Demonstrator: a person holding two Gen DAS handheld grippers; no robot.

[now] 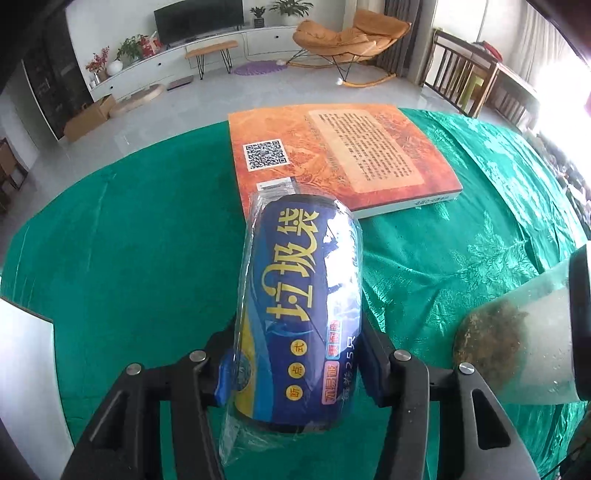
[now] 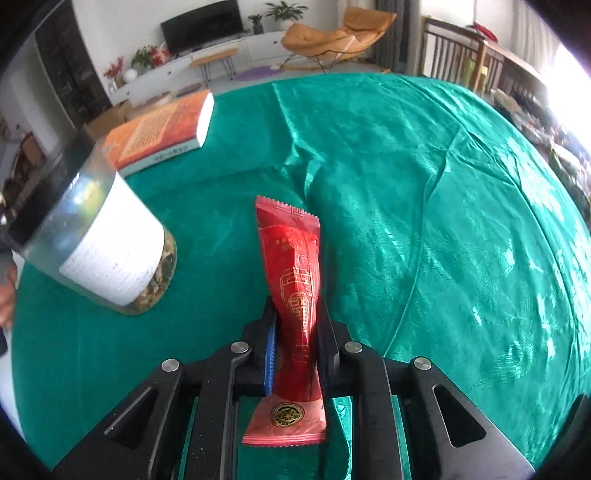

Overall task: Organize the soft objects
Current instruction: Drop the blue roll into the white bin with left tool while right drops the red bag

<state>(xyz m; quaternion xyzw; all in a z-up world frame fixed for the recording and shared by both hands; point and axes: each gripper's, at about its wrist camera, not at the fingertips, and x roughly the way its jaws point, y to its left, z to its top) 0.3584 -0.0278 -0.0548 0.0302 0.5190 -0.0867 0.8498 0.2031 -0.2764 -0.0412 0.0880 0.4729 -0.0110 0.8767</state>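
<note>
Two soft items are in my grasp above the green tablecloth (image 2: pixel 406 166): left gripper (image 1: pixel 295 354) clamps the blue bag roll (image 1: pixel 299 302), right gripper (image 2: pixel 295 332) pinches the red sachet (image 2: pixel 291 295); neither is placed yet.

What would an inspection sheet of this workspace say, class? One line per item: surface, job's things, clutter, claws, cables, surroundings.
Surface: table under a wrinkled green cloth.
Job's things: blue bag roll in clear wrap; red packet.
Clutter: orange book lying flat; a jar with a white label, seen tilted.
Claws: left claw shut on the bag roll; right claw shut on the red packet.
Cables: nothing seen.
Surroundings: living room with television, rocking chair, plants, wooden chairs.
</note>
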